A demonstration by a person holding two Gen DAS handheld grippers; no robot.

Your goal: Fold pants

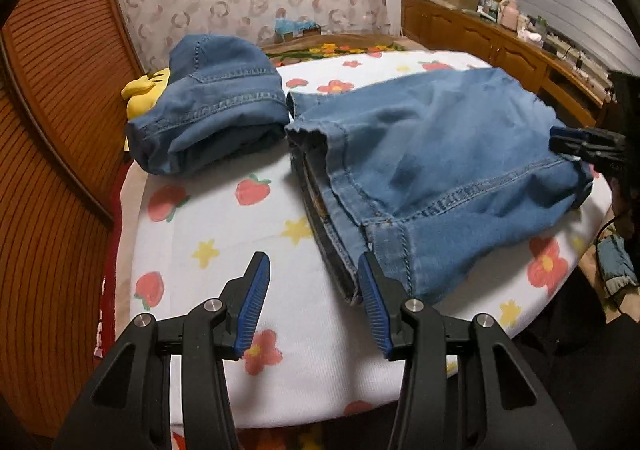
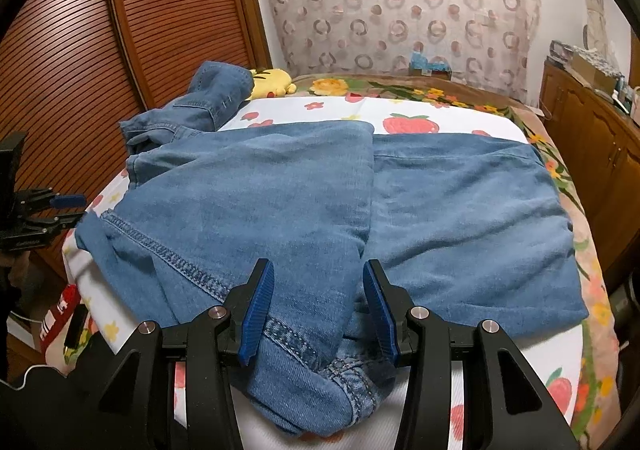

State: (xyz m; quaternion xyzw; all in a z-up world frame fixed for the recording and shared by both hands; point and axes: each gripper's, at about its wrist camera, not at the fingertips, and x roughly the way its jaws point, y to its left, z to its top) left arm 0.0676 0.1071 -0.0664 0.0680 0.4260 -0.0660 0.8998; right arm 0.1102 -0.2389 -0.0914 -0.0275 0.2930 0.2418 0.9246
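A: Left gripper point(image 1: 312, 270) tilts down over the near edge of the bed, fingers apart, nothing between them. Its right finger point(image 1: 374, 310) sits just at the waistband corner of the jeans point(image 1: 432, 153).

B: And the right gripper point(image 2: 318, 282)?

A: Angled down over the near hem of the same jeans point(image 2: 280, 193), fingers spread, denim lying under the gap. The pads don't press on the cloth.

B: The surface?

A: A white sheet point(image 1: 224, 217) printed with strawberries, flowers and stars, over a floral blanket point(image 2: 400, 87). The jeans lie spread across it, one flap folded over.

B: Anything beside them?

A: A second, darker pair of jeans point(image 1: 212, 105) bunched at the far left, a yellow plush toy point(image 2: 272, 83) behind it. Slatted wooden doors point(image 2: 80, 49) on the left, a circle-patterned curtain point(image 2: 400, 1) at the back, a cluttered wooden cabinet point(image 1: 500, 37) on the right.
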